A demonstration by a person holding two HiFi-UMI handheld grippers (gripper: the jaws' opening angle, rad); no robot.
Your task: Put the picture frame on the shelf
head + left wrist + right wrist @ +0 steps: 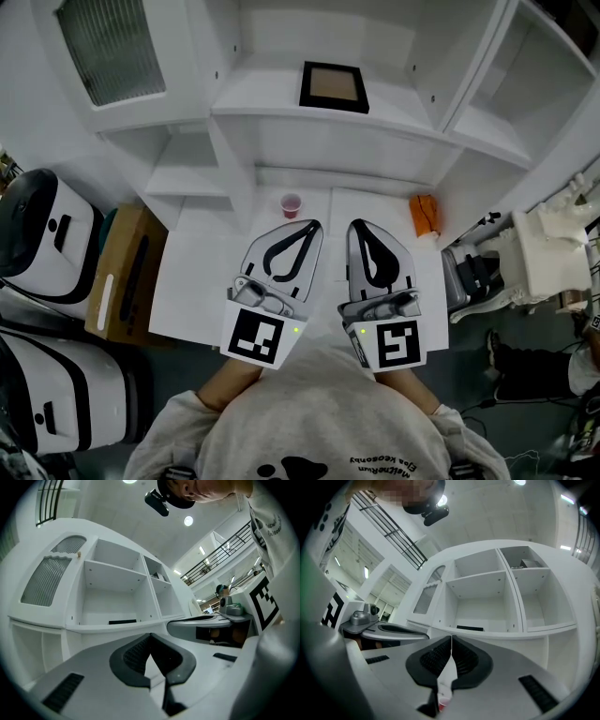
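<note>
Frame (334, 86) shelved; shirt txt (394, 461) illegible.

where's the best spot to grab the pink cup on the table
Probably its side wall, just under the rim. The pink cup stands upright, mouth up, on the white table, so come in level from the person's side, jaws straddling it.

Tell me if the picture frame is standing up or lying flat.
Lying flat. From above, the picture frame shows its whole face on the shelf; side-on in the gripper views it is only a thin dark strip.
</note>
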